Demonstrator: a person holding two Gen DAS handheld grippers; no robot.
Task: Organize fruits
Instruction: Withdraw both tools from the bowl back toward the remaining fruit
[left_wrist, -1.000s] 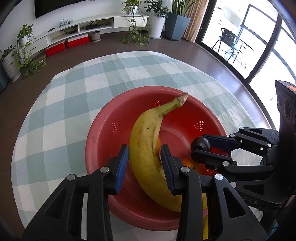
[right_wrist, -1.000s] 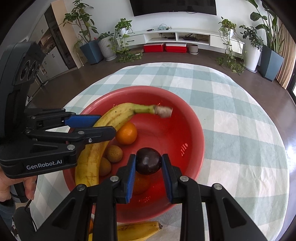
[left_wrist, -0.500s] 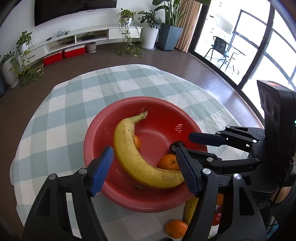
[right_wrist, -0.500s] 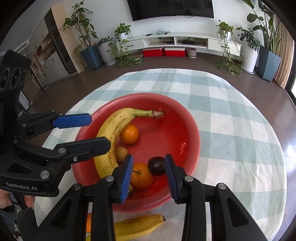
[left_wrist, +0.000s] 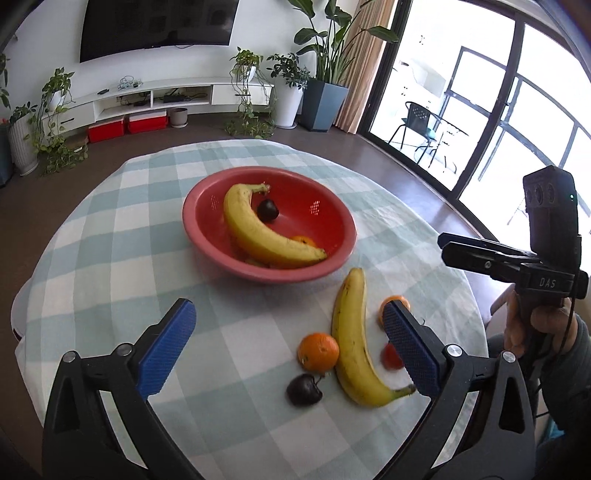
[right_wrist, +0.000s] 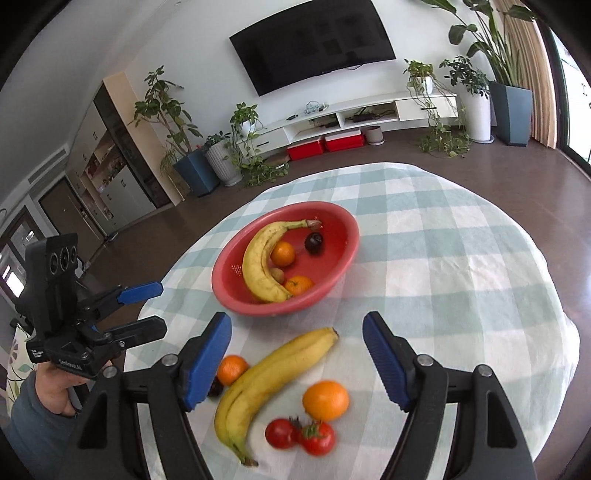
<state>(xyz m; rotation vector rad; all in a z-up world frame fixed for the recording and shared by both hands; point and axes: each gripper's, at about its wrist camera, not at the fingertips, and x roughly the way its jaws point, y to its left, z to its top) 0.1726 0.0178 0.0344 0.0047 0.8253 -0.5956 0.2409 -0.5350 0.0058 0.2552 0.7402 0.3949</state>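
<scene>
Retreating from red bowl, both tongs now empty, plum dropped inside

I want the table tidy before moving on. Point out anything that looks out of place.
Several fruits lie loose on the tablecloth outside the red bowl: a banana, two oranges, two tomatoes and a dark plum. Nothing looks spilled or damaged.
</scene>
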